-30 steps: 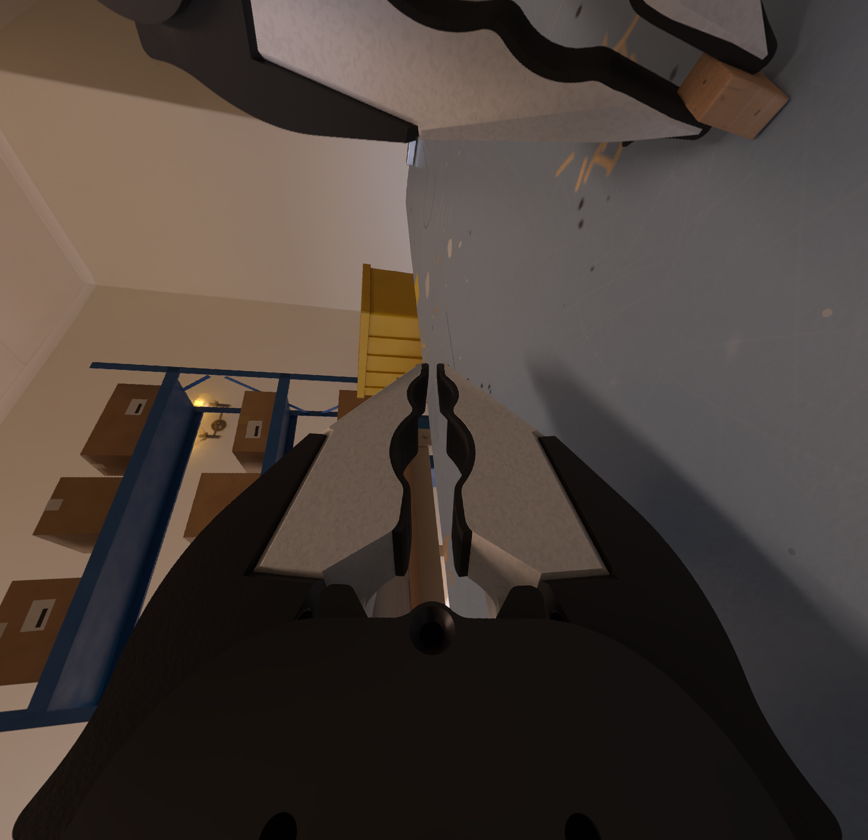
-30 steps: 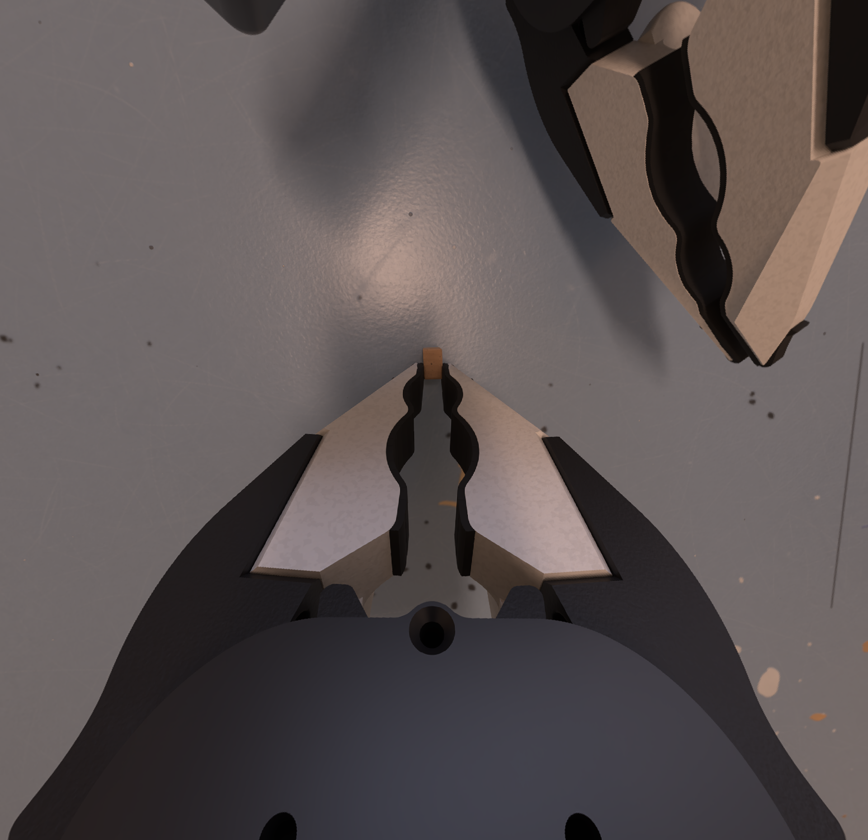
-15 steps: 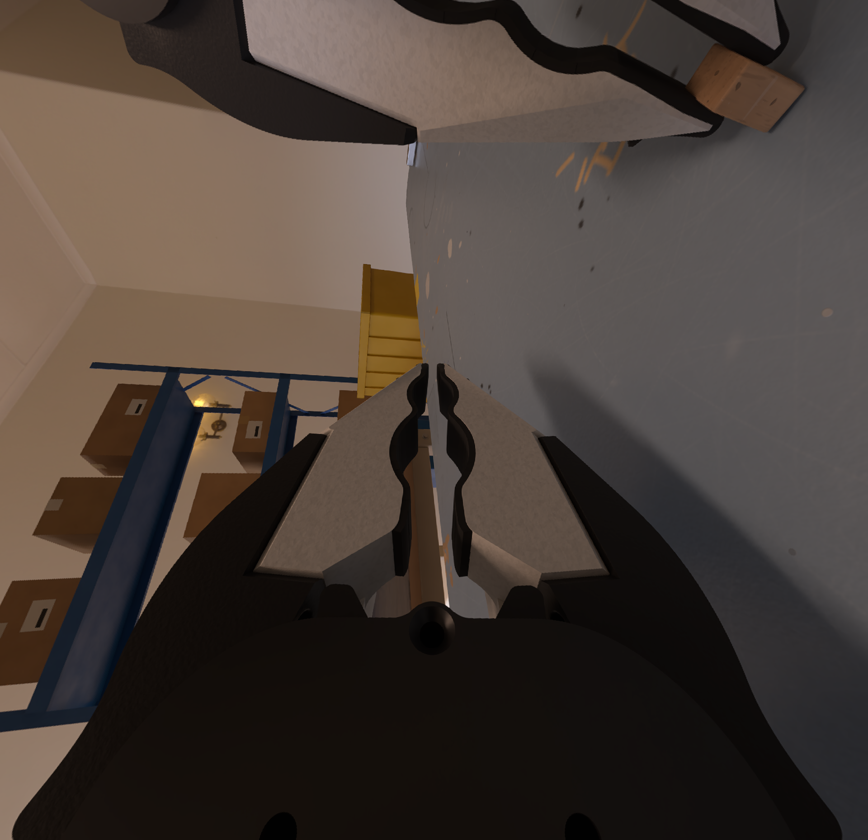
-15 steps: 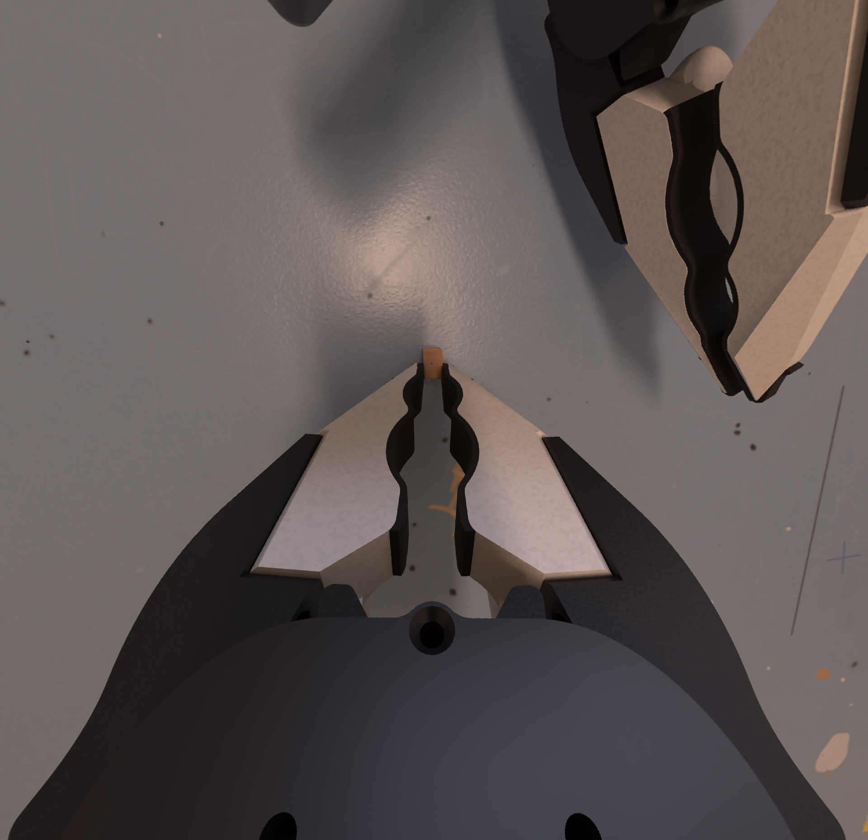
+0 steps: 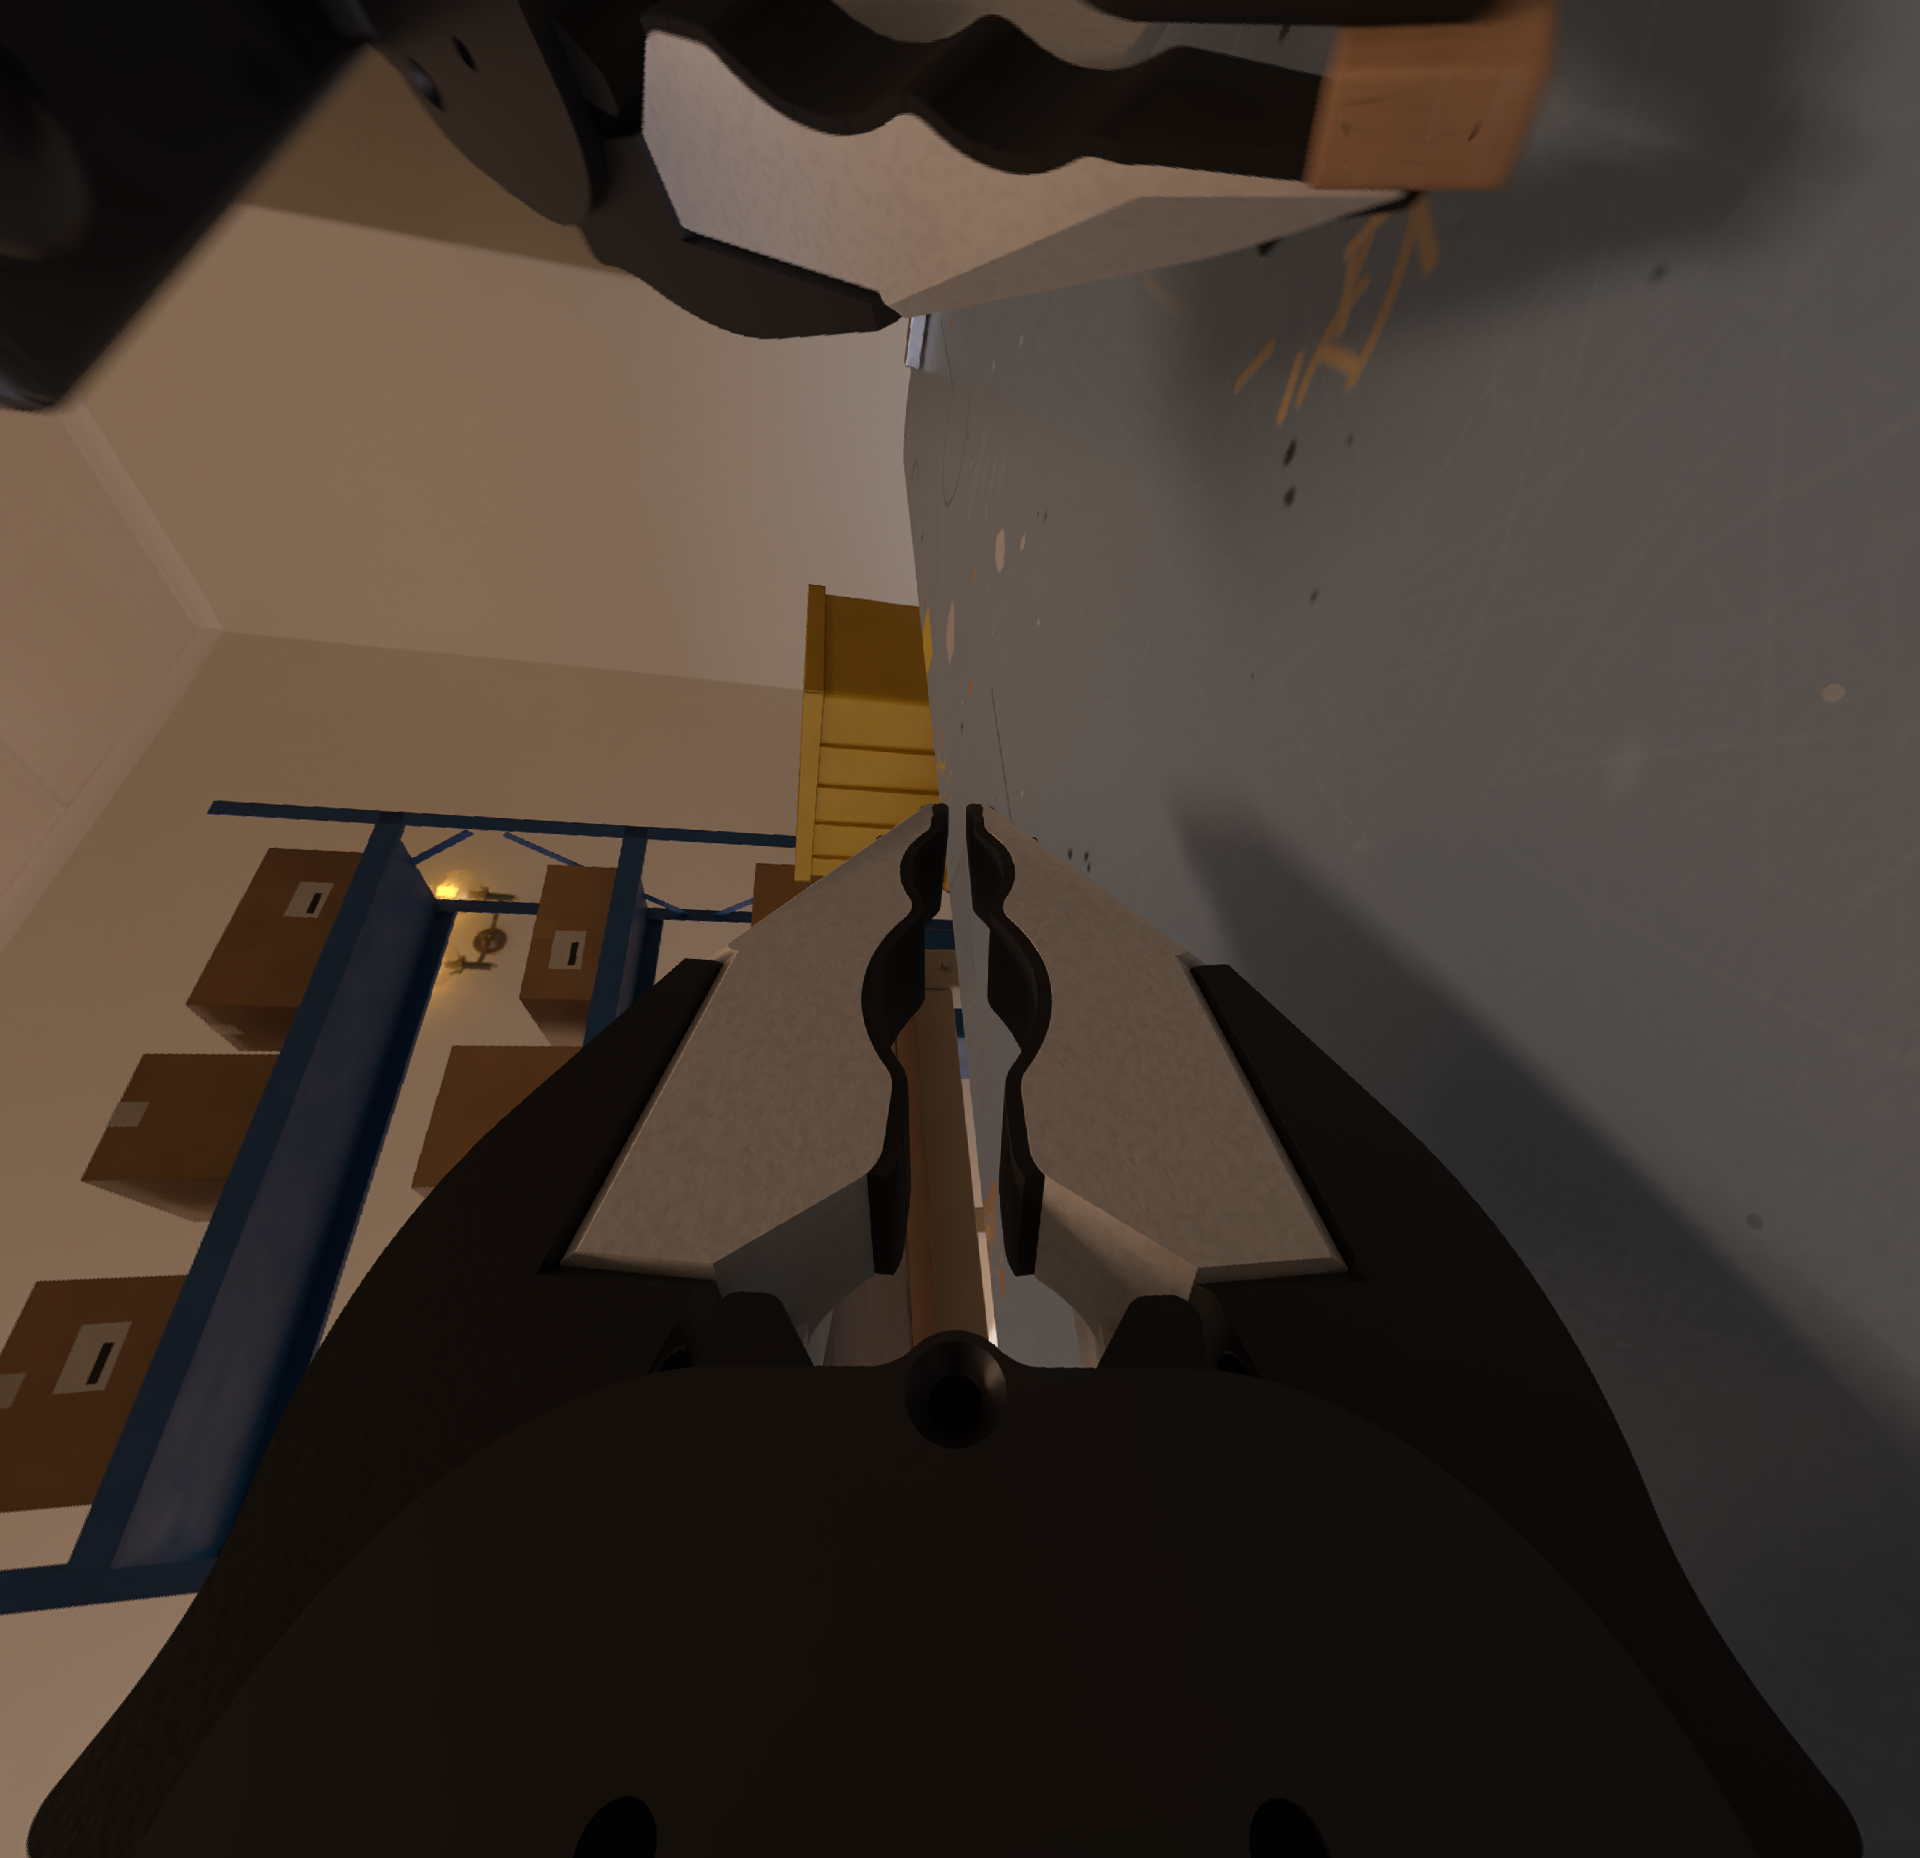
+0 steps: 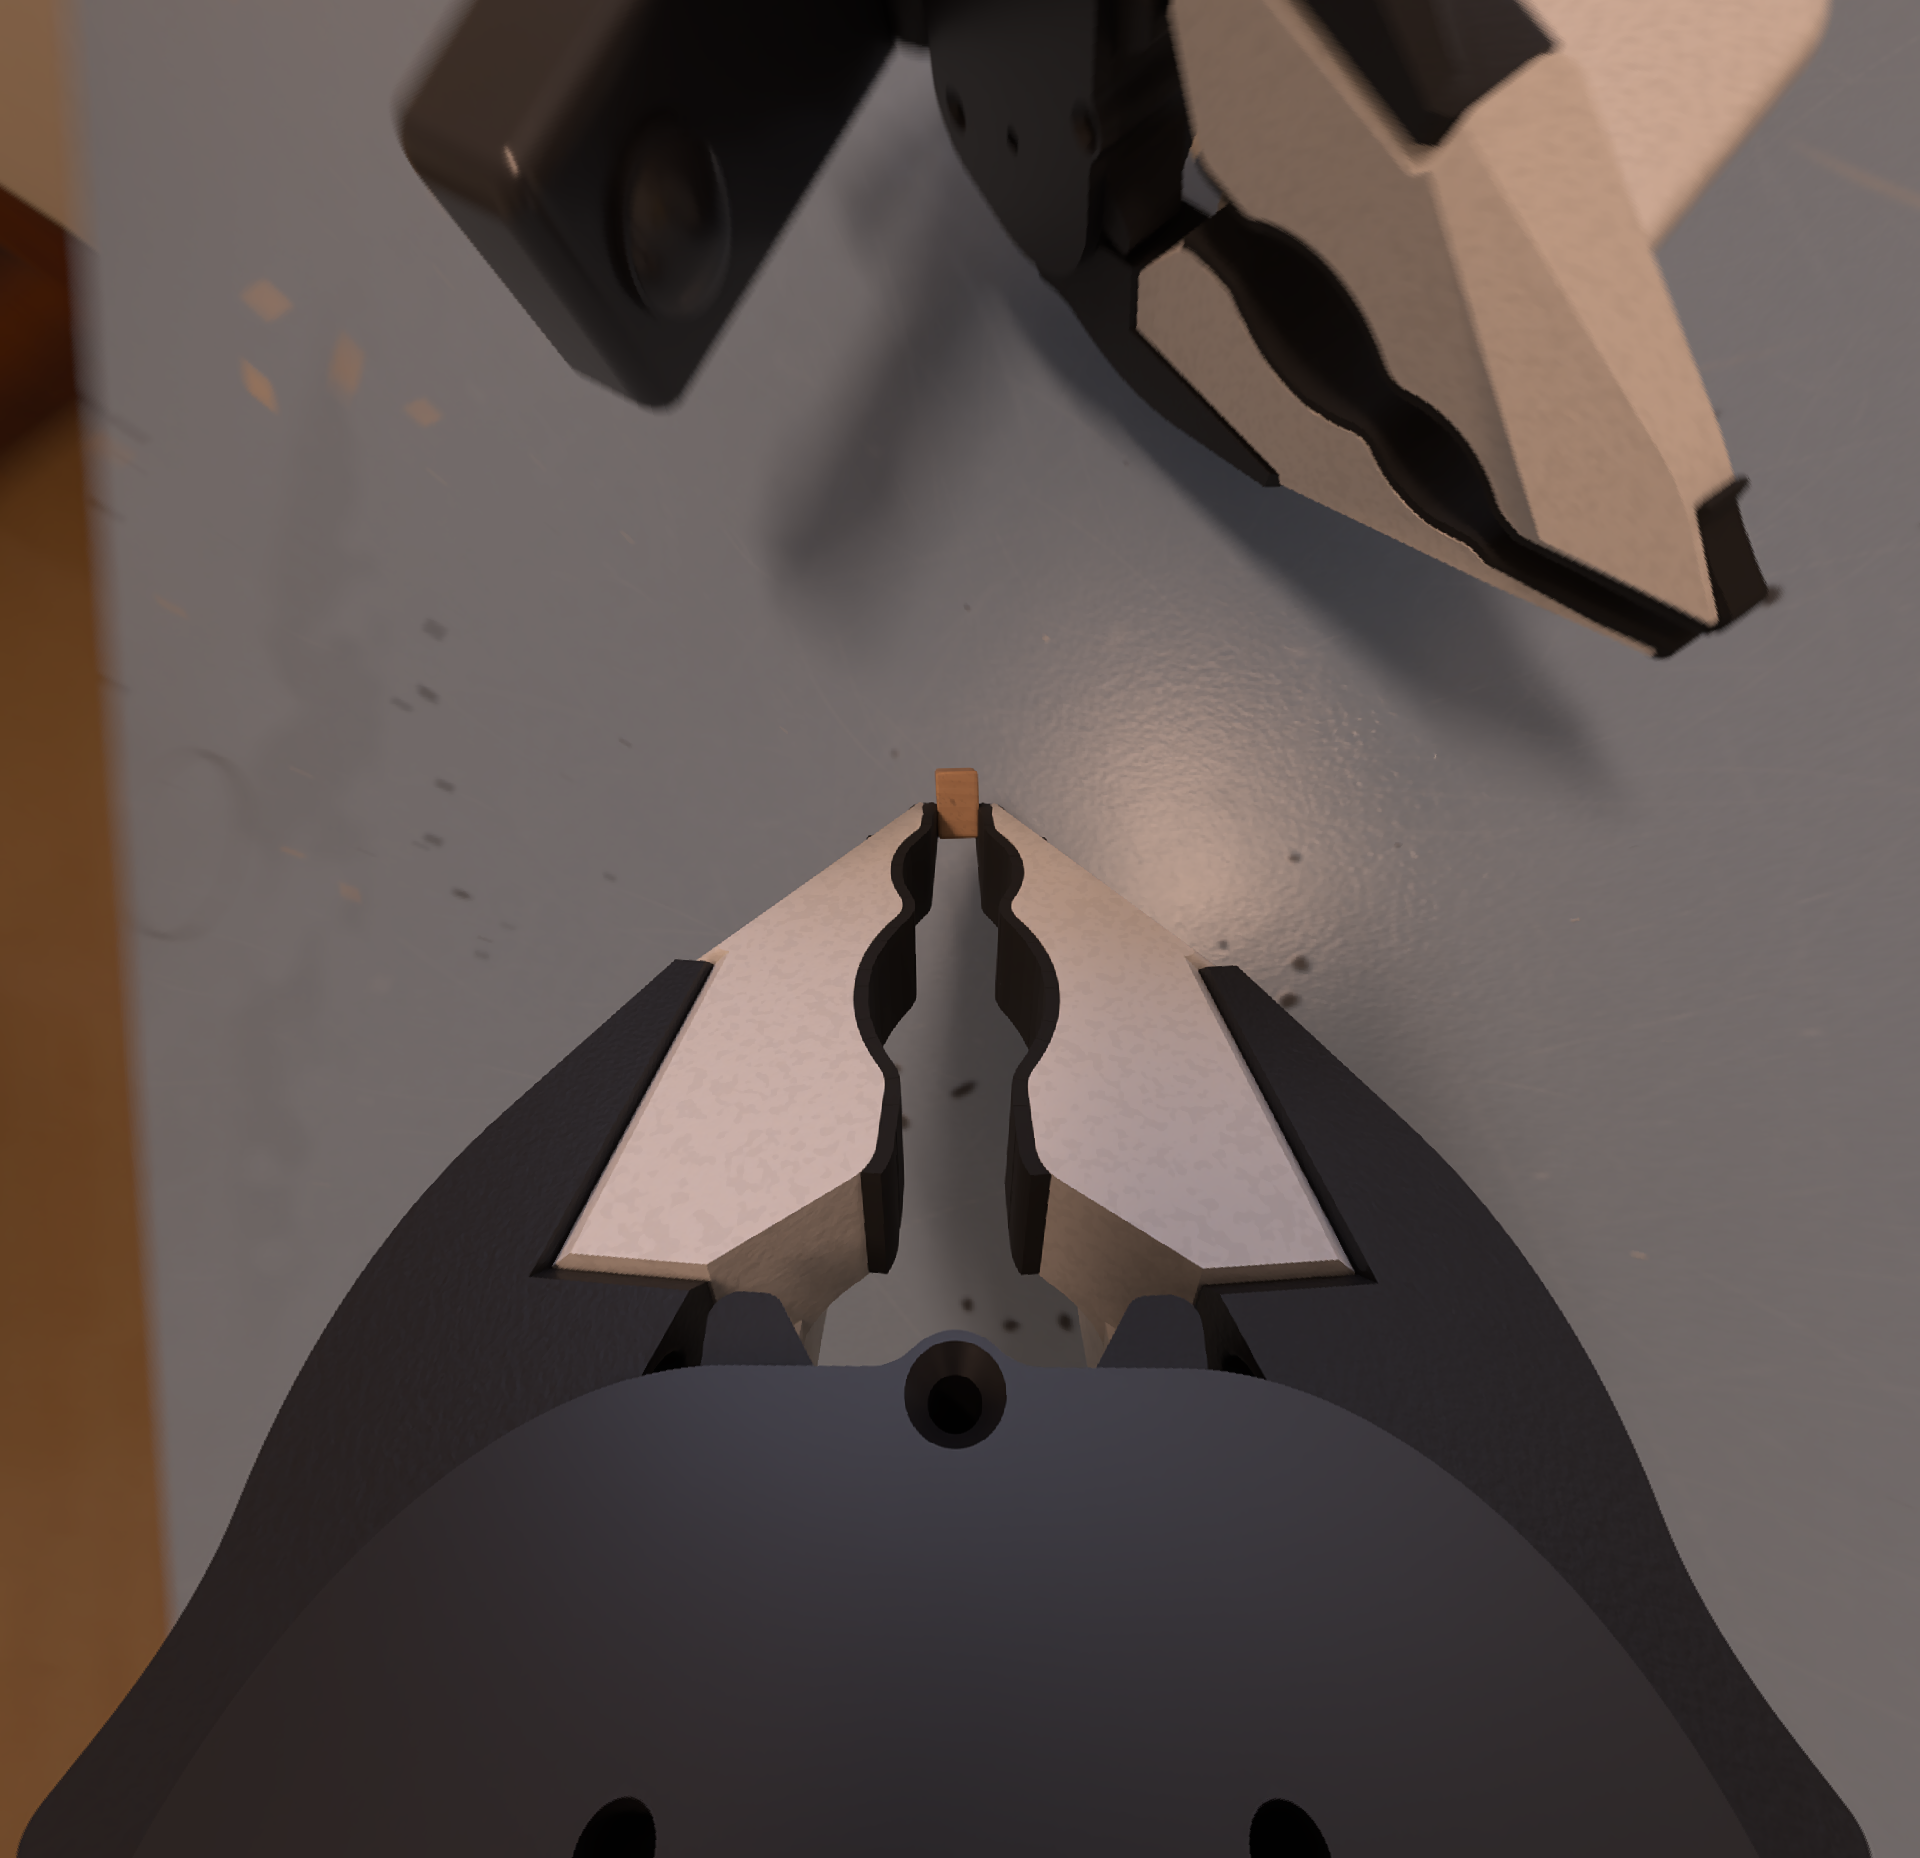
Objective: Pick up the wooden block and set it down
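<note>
The wooden block (image 6: 956, 803), small and light brown, is pinched at the tips of my right gripper (image 6: 956, 821), which is shut on it above the grey table (image 6: 520, 665). In the left wrist view the right gripper (image 5: 1351, 94) crosses the top of the picture, and the block (image 5: 1444, 94) sticks out past its tips, just off the table (image 5: 1455, 873). My left gripper (image 5: 956, 821) is shut and empty and lies level beside the table surface. It also shows in the right wrist view (image 6: 1714, 603) at the upper right, apart from the block.
The table's edge (image 6: 88, 873) runs down the left of the right wrist view, with brown floor beyond. Past the table in the left wrist view stand a blue rack (image 5: 343, 1133) with cardboard boxes (image 5: 270, 946) and a yellow crate (image 5: 868, 728). Orange paint marks (image 5: 1351, 343) dot the table.
My right gripper has risen away from the table with the block and shifted, so more of the left gripper and the table edge show. The left gripper has not moved.
</note>
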